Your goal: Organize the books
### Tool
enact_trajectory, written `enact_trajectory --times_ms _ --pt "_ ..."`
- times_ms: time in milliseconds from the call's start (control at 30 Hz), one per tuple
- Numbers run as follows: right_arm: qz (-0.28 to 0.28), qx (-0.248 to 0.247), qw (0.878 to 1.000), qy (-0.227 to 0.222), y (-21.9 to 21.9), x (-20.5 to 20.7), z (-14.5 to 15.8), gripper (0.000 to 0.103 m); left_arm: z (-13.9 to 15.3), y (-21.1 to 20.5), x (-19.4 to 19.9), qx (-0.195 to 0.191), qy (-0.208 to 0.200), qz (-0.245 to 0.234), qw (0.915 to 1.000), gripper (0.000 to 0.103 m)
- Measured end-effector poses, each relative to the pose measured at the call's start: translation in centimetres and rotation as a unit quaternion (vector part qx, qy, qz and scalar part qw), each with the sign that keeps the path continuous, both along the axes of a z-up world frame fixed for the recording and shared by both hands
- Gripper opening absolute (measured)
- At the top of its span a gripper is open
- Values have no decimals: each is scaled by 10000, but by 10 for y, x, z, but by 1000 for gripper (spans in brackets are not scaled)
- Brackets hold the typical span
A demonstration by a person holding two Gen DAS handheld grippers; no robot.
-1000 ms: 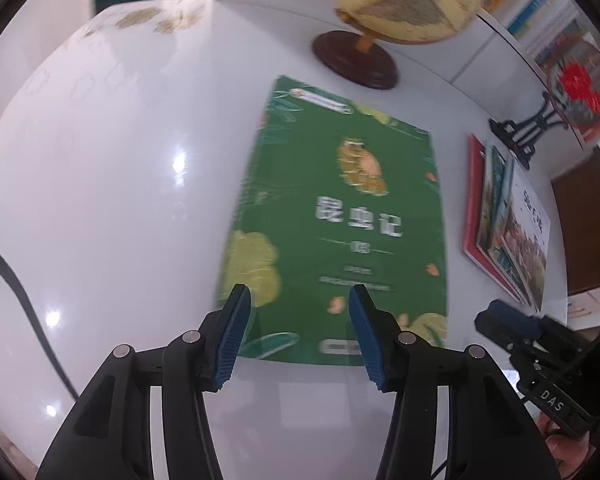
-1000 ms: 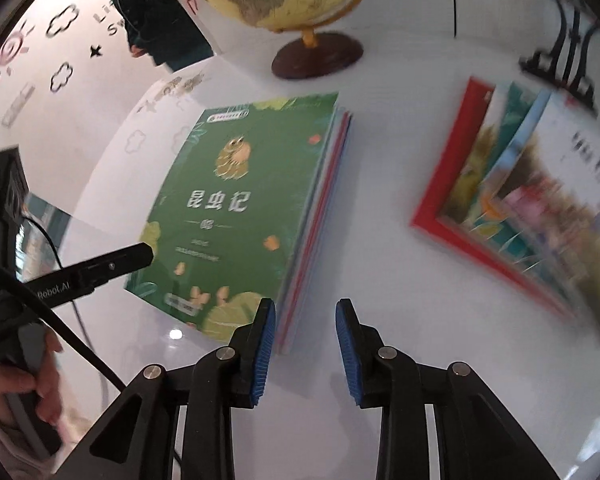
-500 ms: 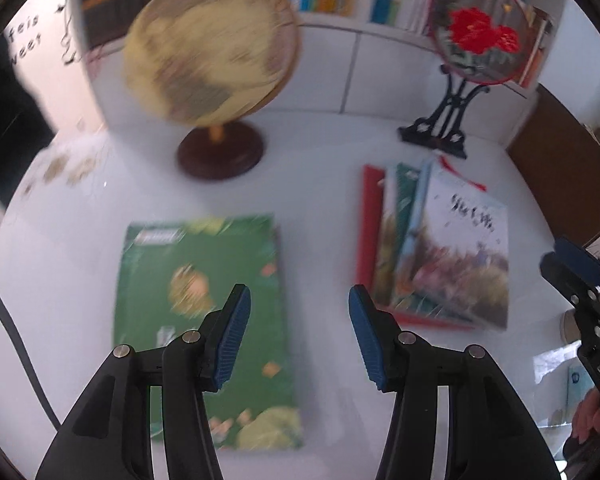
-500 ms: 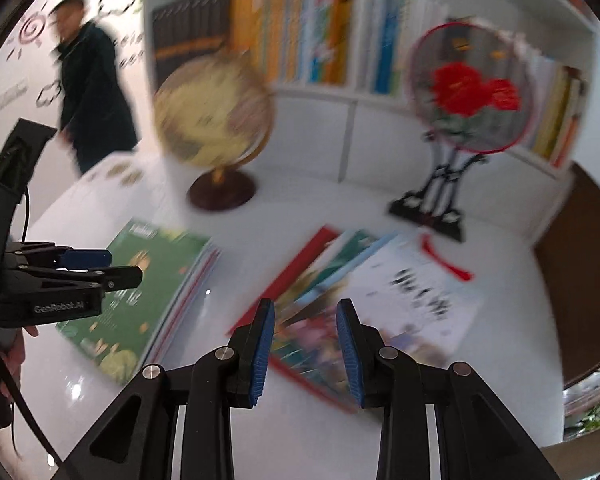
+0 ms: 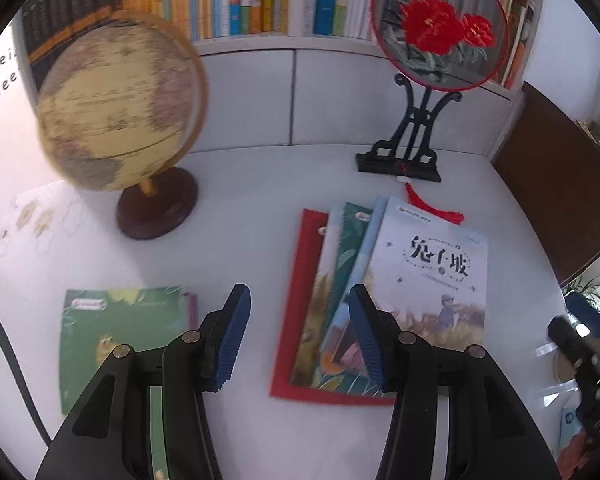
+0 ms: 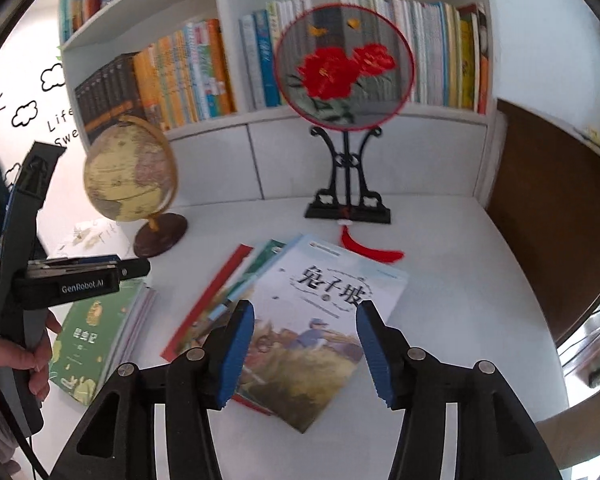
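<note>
On white table (image 6: 440, 320), fanned books (image 6: 324, 320)

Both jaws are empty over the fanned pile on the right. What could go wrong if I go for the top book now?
1. The top book lies flat and skewed on the fanned pile; the right gripper, its jaws just opened, may pinch two covers or push the pile.
2. The red tassel lies close behind and might snag.
3. The left gripper hovers near the same pile, so the two could collide.
</note>
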State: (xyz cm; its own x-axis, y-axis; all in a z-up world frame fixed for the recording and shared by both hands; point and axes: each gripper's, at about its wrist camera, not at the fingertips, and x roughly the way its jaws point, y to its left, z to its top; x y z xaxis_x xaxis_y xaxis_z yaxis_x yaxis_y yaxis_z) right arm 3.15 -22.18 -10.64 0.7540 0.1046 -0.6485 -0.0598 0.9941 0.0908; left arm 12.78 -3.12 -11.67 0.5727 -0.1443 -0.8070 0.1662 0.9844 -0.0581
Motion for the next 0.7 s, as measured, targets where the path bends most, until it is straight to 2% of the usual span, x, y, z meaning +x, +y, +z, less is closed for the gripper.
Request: enact_trajectory --times_ms 100,233,400,500,600,667,700 --pt "24 309 9992 251 -14 11 -18 60 -10 -13 15 -75 215 -90 9997 49" --pt "-66 601 9963 609 -27 28 -44 60 -24 -31 36 -214 418 -281 9985 49" --pt "-239 1028 9903 905 -42 39 -69 60 -45 -57 53 -272 762 -774 9937 49" --pt "-261 1177 9866 1103 -45 44 -83 60 -61 -67 57 -555 1052 -1028 9876 49" --pt "-274 1271 9842 1204 -45 47 -92 60 -78 -65 60 -913 1356 -1024 9812 49" --pt "-299 1249 9838 1254 -45 48 -95 60 -77 -60 59 -1078 1189 -937 9826 52" --pt "-298 1256 9832 1291 -44 49 -97 60 -78 -60 59 -1085 1222 -918 9823 58"
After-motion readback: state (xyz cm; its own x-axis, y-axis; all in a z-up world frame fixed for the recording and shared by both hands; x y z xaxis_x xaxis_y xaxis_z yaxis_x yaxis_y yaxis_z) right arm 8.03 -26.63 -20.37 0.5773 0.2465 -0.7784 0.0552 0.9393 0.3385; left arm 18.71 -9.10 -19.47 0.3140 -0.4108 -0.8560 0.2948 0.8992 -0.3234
